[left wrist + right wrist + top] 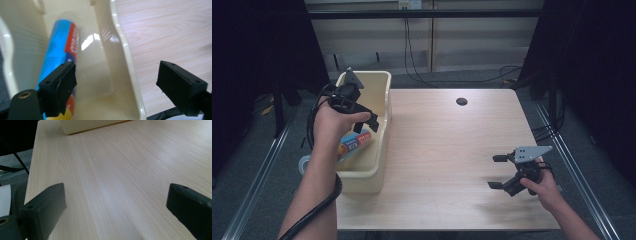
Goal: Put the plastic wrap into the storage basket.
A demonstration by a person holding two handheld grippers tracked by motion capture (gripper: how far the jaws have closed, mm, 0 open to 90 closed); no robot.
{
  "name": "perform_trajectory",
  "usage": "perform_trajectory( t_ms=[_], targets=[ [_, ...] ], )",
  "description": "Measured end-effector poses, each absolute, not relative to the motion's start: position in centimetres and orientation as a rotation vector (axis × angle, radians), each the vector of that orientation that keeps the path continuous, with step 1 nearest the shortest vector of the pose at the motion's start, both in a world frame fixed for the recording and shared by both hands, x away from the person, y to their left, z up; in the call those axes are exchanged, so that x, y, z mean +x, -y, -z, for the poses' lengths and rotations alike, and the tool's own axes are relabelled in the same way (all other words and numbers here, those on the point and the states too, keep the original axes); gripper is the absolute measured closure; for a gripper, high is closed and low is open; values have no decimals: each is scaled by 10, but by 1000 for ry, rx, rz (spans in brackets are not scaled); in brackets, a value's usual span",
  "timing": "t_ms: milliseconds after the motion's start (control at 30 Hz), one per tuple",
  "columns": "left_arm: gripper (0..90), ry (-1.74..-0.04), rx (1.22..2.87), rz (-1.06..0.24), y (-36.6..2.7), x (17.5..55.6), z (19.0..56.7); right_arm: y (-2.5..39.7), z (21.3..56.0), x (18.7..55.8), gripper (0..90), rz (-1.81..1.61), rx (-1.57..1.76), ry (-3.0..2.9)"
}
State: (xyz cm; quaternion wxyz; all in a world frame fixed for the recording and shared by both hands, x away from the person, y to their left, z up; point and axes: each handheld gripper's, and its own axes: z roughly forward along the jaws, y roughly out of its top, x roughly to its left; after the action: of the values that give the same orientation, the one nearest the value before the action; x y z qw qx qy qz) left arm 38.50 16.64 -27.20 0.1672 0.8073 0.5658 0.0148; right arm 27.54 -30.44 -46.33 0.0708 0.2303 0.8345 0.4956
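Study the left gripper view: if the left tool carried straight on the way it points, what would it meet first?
Probably the cream bin: the open left tool straddles its wall, one jaw beside the blue roll lying inside. Depth is unclear.

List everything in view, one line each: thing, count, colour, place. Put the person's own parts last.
Bin: one, cream plastic, at the table's left edge.
Blue tube: one, blue with a red label, lying along the floor of the bin.
Table: one, light wood, centre of the high view.
Hole: one, dark, in the tabletop near the far edge.
Tape roll: one, pale grey, on the floor left of the bin.
Cables: several, black, on the floor beyond the table.
Left gripper: one, black, open above the bin over the tube.
Right gripper: one, black, open over the table's near right part, holding nothing.
Forearms: two, coming in from the bottom.
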Motion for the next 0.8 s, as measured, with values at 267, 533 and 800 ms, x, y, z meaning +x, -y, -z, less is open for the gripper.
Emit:
perform_trajectory(
  t_ms=[267,533,800],
  targets=[
    [104,-1500,2316,-29,-144,381,280,306,461,274,24,-1496,692,-2500],
    [88,-1418,2296,-22,-128,377,287,306,462,273,24,-1481,695,-2497],
    [53,-1355,2278,23,-117,375,300,305,462,273,24,-1475,698,-2501]
  ],
)
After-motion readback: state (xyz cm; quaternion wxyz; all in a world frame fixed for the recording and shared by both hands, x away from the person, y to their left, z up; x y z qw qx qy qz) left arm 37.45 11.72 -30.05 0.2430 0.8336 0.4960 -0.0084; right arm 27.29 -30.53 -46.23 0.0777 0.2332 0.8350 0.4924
